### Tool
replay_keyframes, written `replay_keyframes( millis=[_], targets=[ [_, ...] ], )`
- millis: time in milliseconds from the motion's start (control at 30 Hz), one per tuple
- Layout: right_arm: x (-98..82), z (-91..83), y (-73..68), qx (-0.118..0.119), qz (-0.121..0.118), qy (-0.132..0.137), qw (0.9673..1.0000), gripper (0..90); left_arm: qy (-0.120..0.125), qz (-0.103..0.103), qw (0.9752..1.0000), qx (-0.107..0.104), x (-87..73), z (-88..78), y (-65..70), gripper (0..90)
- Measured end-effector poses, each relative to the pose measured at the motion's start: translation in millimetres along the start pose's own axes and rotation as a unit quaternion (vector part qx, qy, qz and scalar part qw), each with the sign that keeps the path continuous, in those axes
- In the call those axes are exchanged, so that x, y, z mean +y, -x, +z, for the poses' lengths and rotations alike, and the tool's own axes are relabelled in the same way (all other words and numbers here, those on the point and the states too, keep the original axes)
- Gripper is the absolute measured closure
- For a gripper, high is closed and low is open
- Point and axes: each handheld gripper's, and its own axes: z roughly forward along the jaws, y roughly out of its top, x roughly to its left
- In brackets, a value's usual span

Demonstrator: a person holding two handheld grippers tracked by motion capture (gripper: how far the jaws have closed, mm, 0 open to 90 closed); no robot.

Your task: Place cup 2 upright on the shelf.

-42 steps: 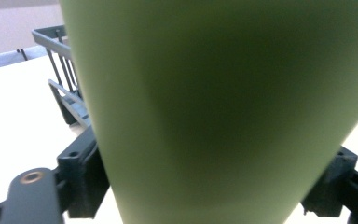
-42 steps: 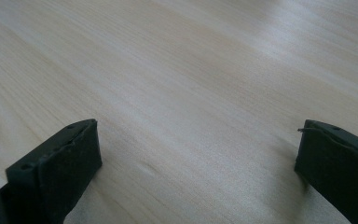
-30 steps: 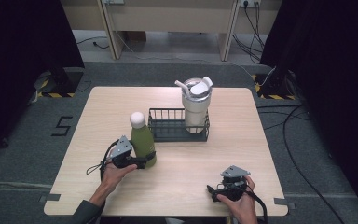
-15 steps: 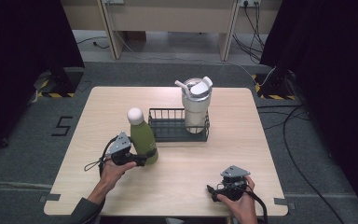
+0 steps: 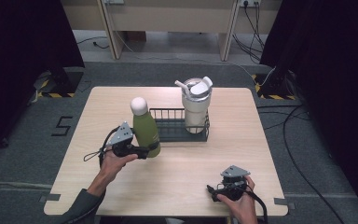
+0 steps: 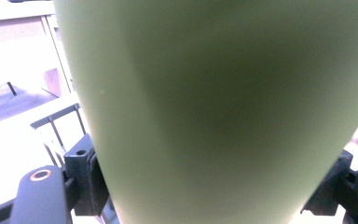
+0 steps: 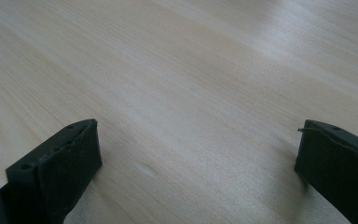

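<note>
On the table (image 5: 177, 172), a black wire rack (image 5: 177, 126) sits just past centre, and a cream tumbler (image 5: 196, 108) stands upright in its right end, lid and spout on top. The rack's left end is bare, and it lies at about 2 o'clock from the bottle, close beside it. Dark curtains flank the scene, cables trail over the grey floor (image 5: 168, 74), and a taped number marks the floor off the table's left edge.

The green bottle (image 5: 146, 130) has a white round cap, a matte olive body, and tilts slightly, top leaning to 11 o'clock. It is left of centre, just beside the rack's left end. The left gripper (image 5: 145, 150) pinches it low on the body; in the left gripper view the bottle (image 6: 214, 112) sits between the jaws, one at each side.

The right gripper (image 5: 220, 190) rests at 5 o'clock near the front edge, jaws spread wide over bare wood (image 7: 191, 93).
</note>
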Motion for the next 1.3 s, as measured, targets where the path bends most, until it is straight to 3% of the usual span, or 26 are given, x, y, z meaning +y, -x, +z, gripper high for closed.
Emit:
replay_keyframes(
  millis=[300, 733, 1300],
  targets=[
    [0.0, 0.0, 0.0, 0.000, 0.000, 0.000, 1.0000, 0.4, -0.003, -0.002, 1.0000, -0.008, 17.4, 5.1, -5.4, 20.5],
    [0.1, -0.1, 0.2, 0.000, -0.001, -0.001, 1.0000, 0.4, -0.001, -0.008, 1.0000, -0.003, 40.2, 14.7, -18.8, 20.5],
    [0.3, -0.3, 0.4, 0.002, -0.001, -0.002, 1.0000, 0.4, 0.001, -0.018, 0.9998, 0.003, 56.6, 36.5, -36.1, 20.5]
  ],
)
